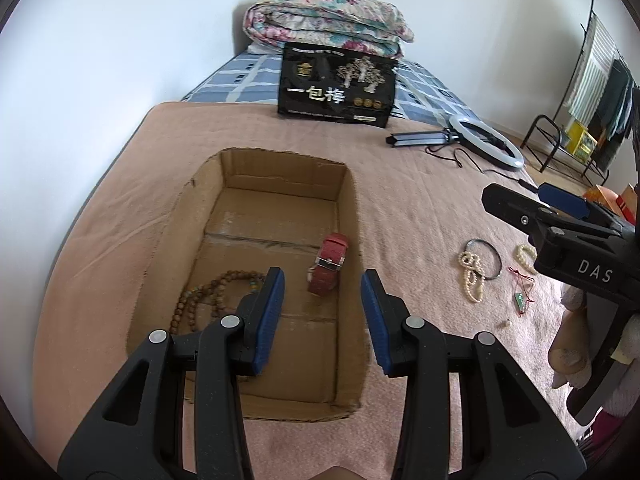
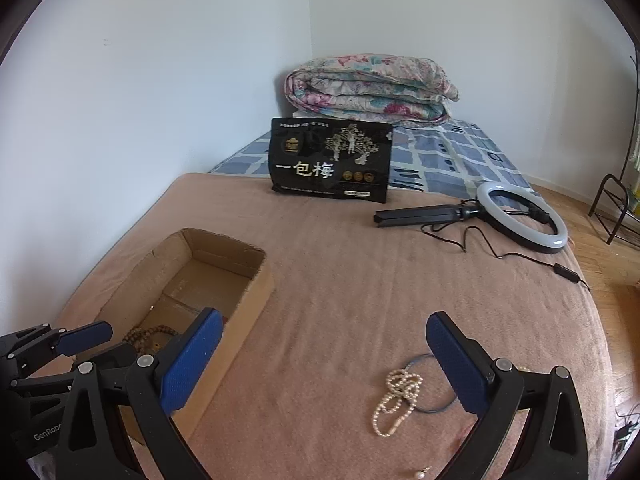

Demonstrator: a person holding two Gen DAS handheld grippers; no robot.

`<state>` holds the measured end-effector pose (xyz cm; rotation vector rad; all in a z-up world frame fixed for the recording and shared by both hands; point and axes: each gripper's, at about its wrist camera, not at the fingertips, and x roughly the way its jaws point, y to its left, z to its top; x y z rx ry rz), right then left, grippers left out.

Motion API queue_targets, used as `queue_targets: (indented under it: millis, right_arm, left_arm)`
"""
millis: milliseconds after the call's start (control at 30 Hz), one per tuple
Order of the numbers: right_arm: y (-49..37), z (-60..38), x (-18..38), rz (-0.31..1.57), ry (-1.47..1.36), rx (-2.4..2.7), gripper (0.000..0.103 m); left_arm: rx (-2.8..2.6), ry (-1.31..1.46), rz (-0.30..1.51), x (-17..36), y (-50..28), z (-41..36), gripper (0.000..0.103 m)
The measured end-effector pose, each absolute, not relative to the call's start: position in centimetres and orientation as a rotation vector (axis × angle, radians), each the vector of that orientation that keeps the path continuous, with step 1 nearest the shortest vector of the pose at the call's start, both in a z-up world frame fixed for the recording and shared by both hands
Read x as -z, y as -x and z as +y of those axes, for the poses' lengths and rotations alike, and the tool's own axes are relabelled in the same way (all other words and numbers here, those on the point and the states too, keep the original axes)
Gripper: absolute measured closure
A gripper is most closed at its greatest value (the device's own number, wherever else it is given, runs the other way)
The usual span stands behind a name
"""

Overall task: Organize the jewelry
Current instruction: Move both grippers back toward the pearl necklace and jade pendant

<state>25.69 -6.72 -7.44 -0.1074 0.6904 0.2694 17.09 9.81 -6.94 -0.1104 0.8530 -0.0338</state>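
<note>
Two grippers hang over a bed spread with a pink blanket [image 2: 340, 280]. Below the left gripper [image 1: 323, 300] sits an open cardboard box [image 1: 240, 168]; its blue pads stand partly apart with nothing between them. Inside the box lie a red watch [image 1: 329, 264] toward the right wall and a string of brown wooden beads [image 1: 200, 300] at the near left. To the right of the box, the right gripper [image 2: 324, 356] has its jaws spread wide and empty above the blanket. Just beyond its right pad, a pearl strand [image 2: 394, 396] lies looped over a thin dark ring [image 2: 440, 404]. Further right in the left wrist view, a second pearl piece [image 1: 524, 254] and a small green pendant on red cord [image 1: 520, 300] rest on the blanket. At the far end stand a black printed bag [image 2: 330, 160], a folded floral quilt [image 2: 368, 88] and a ring light [image 2: 520, 216].
</note>
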Motion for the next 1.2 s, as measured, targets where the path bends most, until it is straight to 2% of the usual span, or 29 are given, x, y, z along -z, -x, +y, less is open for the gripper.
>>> queue_targets:
  millis: [33,133,467,900,1200]
  right_arm:
    - [-25.6,-7.1,7.3,0.688,0.111,-0.264,0.000]
    - [-25.0,-8.4,7.0,0.674,0.120,-0.249,0.000]
    - [-23.6,-15.8,6.7,0.601,0.117,-0.150,0.000]
    - [-23.8,-25.9,8.0,0.704,0.034,-0.056,0.001]
    - [-25.8,-29.1,11.8,0.854,-0.079,-0.079,0.014]
  left_arm:
    - [0.040,0.107,0.853,6.9,-17.1,9.5,0.063]
    - [0.055,0.095,0.843,6.7,-16.9,8.3,0.051]
    - [0.149,0.097,0.825,6.9,-17.4,4.8,0.051]
    - [0.289,0.074,0.913,9.1,-19.7,-2.2,0.051]
    - [0.331,0.095,0.987,11.2,-23.0,-5.3,0.051]
